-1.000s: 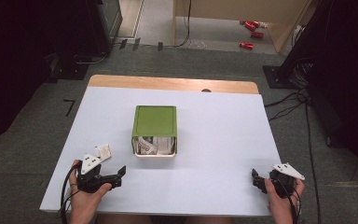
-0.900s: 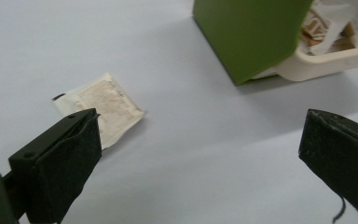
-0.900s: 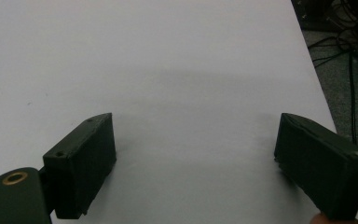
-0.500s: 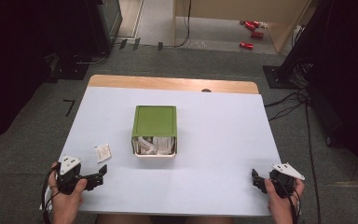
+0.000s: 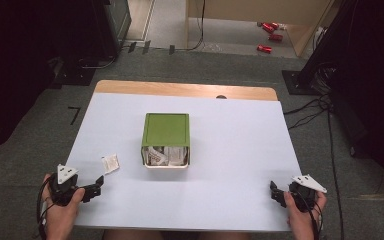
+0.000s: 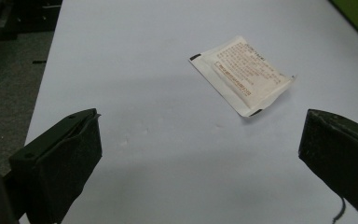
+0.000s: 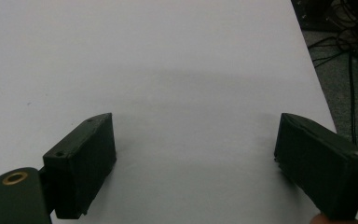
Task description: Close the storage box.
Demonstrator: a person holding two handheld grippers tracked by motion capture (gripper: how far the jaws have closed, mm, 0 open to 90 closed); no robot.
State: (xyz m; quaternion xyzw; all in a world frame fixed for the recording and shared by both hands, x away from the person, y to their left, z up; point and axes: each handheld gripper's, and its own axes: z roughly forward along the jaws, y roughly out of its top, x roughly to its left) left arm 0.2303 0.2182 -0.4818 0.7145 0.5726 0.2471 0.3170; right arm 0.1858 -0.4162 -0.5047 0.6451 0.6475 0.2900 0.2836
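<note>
Item: paper sachet, flat on the white table ahead of my left gripper, jaws spread, empty. Judged light, limp, thin; best pinched at one edge. My right gripper likewise gaped, idle.

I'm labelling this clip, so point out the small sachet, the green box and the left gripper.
sachet (image 6: 243, 74), left gripper view, middle of its printed face.
green box (image 5: 165, 129), high view, centre of its lid.
left gripper (image 5: 98, 186), high view, between its jaw tips.
</note>
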